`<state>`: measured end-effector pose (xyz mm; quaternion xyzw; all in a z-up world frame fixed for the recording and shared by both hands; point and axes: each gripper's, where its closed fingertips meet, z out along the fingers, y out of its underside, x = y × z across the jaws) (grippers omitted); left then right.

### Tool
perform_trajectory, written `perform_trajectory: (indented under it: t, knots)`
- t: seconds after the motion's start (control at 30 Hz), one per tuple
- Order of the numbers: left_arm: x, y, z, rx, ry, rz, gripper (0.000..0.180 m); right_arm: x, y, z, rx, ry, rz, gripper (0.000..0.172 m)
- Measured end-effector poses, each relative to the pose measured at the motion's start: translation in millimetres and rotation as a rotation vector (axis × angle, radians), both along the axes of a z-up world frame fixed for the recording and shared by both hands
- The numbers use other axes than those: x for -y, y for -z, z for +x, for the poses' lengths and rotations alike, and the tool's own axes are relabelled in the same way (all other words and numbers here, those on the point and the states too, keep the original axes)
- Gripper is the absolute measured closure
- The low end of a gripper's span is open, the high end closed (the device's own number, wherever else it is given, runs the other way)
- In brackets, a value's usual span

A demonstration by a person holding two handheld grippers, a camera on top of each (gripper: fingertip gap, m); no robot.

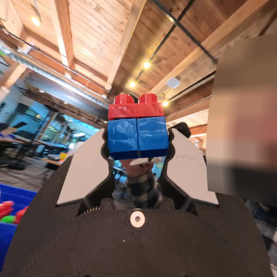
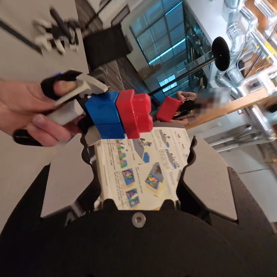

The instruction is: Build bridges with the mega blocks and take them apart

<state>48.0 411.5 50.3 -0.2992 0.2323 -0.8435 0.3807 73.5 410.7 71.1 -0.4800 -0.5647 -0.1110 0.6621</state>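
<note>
Above you runs a wooden plank ceiling crossed by pale beams. Beside the beams, a black track carries small glowing spotlights. Below the ceiling, silver ducts flank a large gridded window.

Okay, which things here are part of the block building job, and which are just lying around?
Part of the job:
- red block
- two blue blocks, clamped in the left gripper
- right gripper, open
- spare blocks in the blue bin

Just lying about:
- illustrated instruction sheet
- red cushion
- black stool
</note>
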Motion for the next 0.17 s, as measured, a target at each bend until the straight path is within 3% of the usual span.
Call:
perform_trajectory:
  t: [0.17]
  knots:
    - [2,-1,3,0.128,0.148,-0.082,0.105,-17,14,-7,0.185,0.082,0.100,0.029]
